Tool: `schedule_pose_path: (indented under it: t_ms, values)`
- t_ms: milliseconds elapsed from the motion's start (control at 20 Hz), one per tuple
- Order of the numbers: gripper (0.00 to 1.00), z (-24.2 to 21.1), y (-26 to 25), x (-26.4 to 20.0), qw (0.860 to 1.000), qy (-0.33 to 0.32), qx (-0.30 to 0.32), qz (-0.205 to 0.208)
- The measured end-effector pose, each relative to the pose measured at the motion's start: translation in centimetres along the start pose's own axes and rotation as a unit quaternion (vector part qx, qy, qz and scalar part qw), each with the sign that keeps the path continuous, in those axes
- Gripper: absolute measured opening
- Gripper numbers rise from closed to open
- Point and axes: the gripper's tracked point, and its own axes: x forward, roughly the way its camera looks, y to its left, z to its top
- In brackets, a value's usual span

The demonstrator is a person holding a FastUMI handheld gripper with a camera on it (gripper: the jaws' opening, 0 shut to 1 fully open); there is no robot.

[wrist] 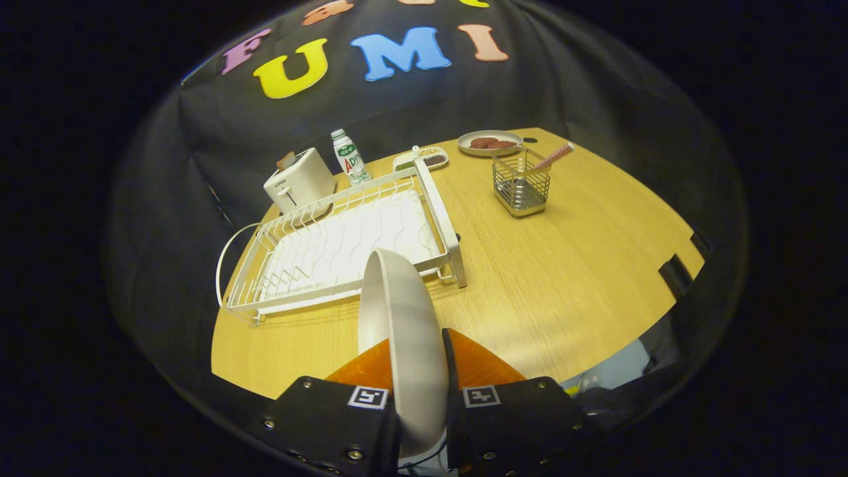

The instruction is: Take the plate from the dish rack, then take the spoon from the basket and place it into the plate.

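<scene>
The gripper (416, 371) is clamped on the white plate (401, 318), which stands on edge between the two fingers, one finger pressing on each face, with its rim rising ahead of them above the wooden table (570, 278). Just beyond the plate's upper rim, at about 11 o'clock from the fingers, sits the white wire dish rack (344, 245), its slots bare. Behind the rack at 11 o'clock stands a white toaster (299, 180), and just to its right a small white bottle with a green label (349, 156). At 12 o'clock, past the rack's far corner, lies a small rectangular tray (421, 159) with something dark on it. Farther off at 1 o'clock is the wire mesh basket (522, 182), well apart from the rack, with the pink-handled spoon (551, 157) leaning out of its top toward the right. Just behind the basket rests a shallow dish with brown food (490, 142).
</scene>
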Motion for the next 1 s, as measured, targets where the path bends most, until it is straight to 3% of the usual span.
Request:
schedule_pose_path:
  t_ms: [250, 550, 1000]
  values:
    - [0.28, -2.1, -0.2, 1.6, 0.993, 0.029, 0.103, 0.048]
    - [0.28, -4.2, -0.8, 2.9, 0.978, 0.041, 0.185, 0.086]
    - [0.4, -4.6, -3.3, 3.1, 0.977, 0.029, 0.203, 0.051]
